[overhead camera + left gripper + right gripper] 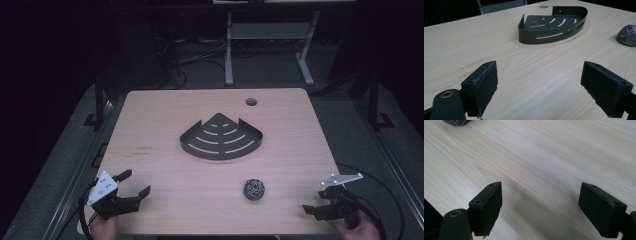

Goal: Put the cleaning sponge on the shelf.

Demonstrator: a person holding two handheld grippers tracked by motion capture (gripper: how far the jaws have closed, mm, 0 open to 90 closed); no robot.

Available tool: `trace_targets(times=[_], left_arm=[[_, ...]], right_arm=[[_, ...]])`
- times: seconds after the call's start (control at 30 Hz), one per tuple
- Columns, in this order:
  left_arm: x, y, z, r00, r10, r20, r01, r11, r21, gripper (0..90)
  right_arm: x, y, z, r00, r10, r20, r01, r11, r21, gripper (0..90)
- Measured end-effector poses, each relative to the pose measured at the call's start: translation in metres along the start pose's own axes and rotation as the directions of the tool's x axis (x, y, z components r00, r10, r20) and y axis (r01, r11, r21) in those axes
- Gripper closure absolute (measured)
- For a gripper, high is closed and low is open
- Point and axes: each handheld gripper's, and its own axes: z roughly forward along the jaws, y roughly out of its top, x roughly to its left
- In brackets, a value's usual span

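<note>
A: Starting at the left, what is the left gripper (134,182) doing?

B: It sits at the near left corner of the table (150,120), jaws spread wide with nothing between them. It faces the rack (551,24), which is well apart from it.

A: And the middle?

B: The dark corner rack (221,136) lies flat near the table's centre and is bare inside. The scrubber (254,189), a small metallic ball, rests on the wood nearer the person, right of centre, apart from the rack.

A: The right side?

B: The right gripper (320,202) is at the near right corner, also released and holding nothing. The scrubber (456,122) barely peeks in at the top edge of its own view, so I can't tell how well it is lined up.

A: So how far along?

B: Probably at the very start. Nothing is grasped, and if the scrubber belongs in the rack, the reach, the grasp, the carry and the drop all remain.
</note>
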Motion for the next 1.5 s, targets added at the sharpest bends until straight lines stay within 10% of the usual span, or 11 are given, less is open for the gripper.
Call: trace_targets(times=[1.5], left_arm=[[-0.001, 0.000, 0.000, 1.0000, 0.004, 0.001, -0.004, 1.0000, -0.003, 13.5]], right_arm=[[0.032, 0.018, 0.016, 0.9899, -0.126, -0.065, 0.128, 0.991, 0.025, 18.4]])
